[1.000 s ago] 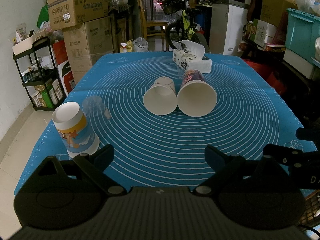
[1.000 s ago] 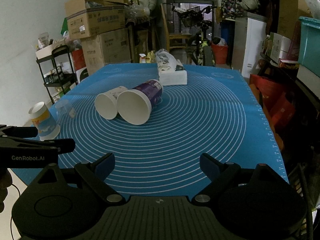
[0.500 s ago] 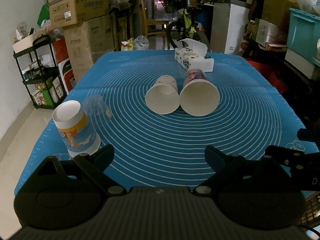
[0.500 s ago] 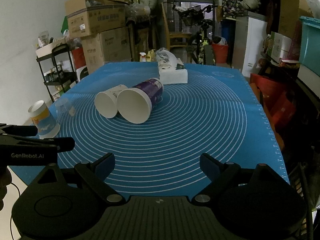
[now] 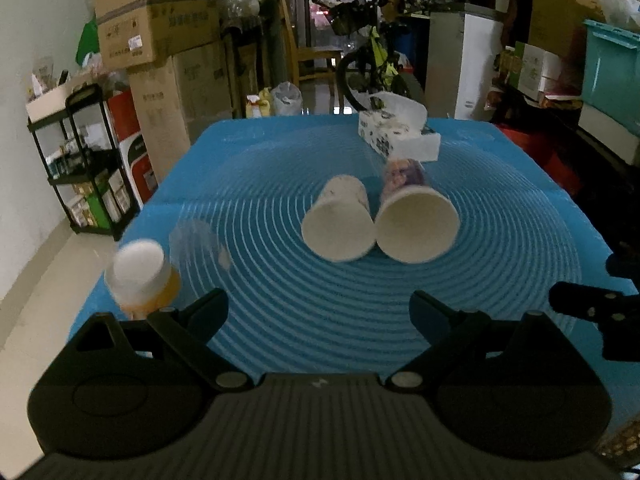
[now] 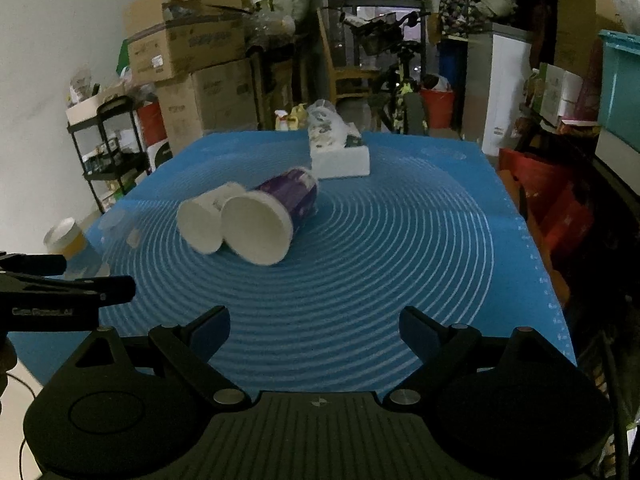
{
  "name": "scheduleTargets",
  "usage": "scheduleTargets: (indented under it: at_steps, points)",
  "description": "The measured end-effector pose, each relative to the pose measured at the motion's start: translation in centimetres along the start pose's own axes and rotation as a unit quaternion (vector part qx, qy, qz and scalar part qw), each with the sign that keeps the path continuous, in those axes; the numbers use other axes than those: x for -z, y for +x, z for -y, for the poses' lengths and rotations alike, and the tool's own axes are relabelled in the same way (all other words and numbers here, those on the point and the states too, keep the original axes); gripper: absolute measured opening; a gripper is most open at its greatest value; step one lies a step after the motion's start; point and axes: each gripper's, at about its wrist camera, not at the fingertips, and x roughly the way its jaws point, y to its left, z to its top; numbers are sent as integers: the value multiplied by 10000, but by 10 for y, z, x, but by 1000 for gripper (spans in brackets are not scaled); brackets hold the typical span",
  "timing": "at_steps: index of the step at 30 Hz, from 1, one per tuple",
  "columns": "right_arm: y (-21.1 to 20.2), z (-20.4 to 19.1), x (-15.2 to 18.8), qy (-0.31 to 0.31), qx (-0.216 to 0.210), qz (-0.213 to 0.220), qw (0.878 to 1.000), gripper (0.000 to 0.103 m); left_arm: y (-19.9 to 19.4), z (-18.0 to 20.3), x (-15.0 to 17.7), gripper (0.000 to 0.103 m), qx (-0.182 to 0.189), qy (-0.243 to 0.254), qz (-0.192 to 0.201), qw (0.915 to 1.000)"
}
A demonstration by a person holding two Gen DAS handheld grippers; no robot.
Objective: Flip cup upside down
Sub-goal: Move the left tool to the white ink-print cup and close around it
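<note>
Both views pushed forward, blurry now. Left tool (image 5: pixel 318 312) and right tool (image 6: pixel 314 328) spread wide, holding nothing. White cup (image 5: pixel 338 226) and purple cup (image 5: pixel 414 224) lie touching mid-bench.

A blue mat (image 5: pixel 500 216) with white concentric rings covers the bench. A tissue box (image 5: pixel 400 138) sits at its far end, right of center, a white tissue sticking out of the top. Beyond the far left corner, cardboard boxes (image 5: pixel 160 28) are stacked against the wall, with a black shelf rack (image 5: pixel 86 160) to their left. A bicycle (image 5: pixel 360 52) stands farther back, and a teal bin (image 5: pixel 612 68) sits at far right.
</note>
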Motion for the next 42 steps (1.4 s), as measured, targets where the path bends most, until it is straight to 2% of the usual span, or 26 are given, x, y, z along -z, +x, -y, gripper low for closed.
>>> scheduleTargets:
  at_steps: [5, 11, 16, 23, 29, 32, 37, 42]
  points:
    - [17, 6, -20, 14, 48, 120, 9999, 92, 28, -6, -26, 96, -39, -78, 60, 9999]
    - [38, 21, -48, 99, 141, 222, 9996, 92, 73, -14, -55, 96, -26, -323, -60, 9995]
    - [53, 30, -57, 165, 187, 234, 9994, 92, 109, -22, -65, 96, 13, -468, -191, 9987]
    - [69, 43, -57, 247, 262, 133, 9993, 92, 127, -27, -69, 96, 401, -761, -502, 9950]
    - [80, 41, -54, 271, 288, 7, 9992, 92, 133, -21, -68, 95, 603, -683, -593, 9941]
    - [82, 42, -53, 277, 301, -17, 9992, 92, 138, -18, -66, 88, 799, -666, -673, 9923]
    - [85, 43, -53, 308, 344, -52, 9989, 92, 140, -11, -66, 59, 1243, -674, -785, 9868]
    - [84, 44, -53, 326, 367, -45, 9988, 92, 134, -4, -68, 52, 1127, -477, -756, 9896]
